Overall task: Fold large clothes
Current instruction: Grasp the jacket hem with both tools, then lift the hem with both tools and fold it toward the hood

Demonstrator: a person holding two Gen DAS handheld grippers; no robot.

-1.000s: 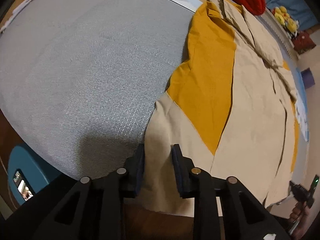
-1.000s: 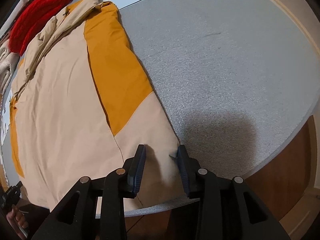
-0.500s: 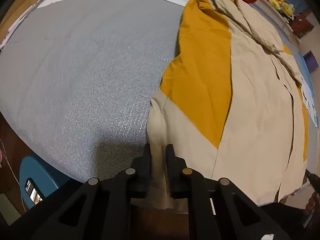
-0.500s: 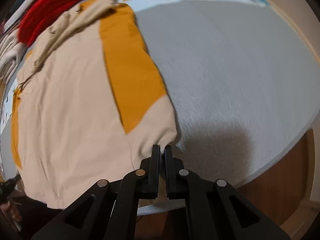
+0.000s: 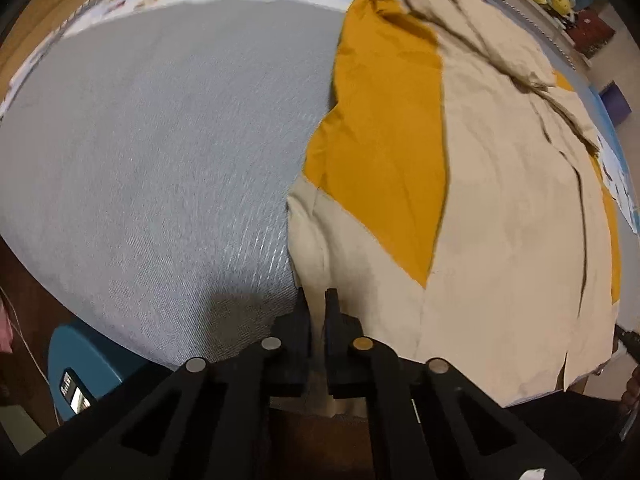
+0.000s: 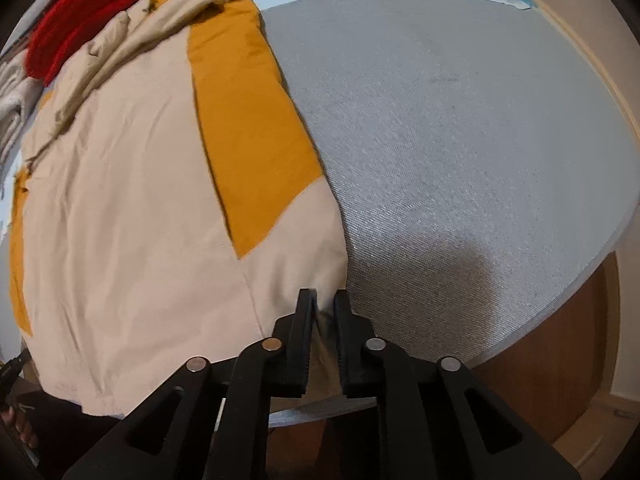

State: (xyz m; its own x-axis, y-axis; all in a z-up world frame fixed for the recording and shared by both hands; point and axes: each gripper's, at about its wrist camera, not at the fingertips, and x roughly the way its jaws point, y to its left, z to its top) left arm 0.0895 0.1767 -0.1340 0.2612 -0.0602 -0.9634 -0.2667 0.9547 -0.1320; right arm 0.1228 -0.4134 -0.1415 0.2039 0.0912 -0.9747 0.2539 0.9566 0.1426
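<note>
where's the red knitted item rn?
The red knitted item lies at the far end of the beige and mustard garment, by its collar: top left in the right wrist view, top right in the left wrist view.

Both tools are matte black plastic. The left gripper [image 5: 317, 308] has two flat, narrow jaws with ribbed inner faces, each carried on angular linkage arms pierced by triangular cut-outs. Four round metal pins sit along those arms, three silvery and one brassy, just behind the jaws. The right gripper [image 6: 323, 306] is built the same way, with four silvery pins behind its jaws.
</note>
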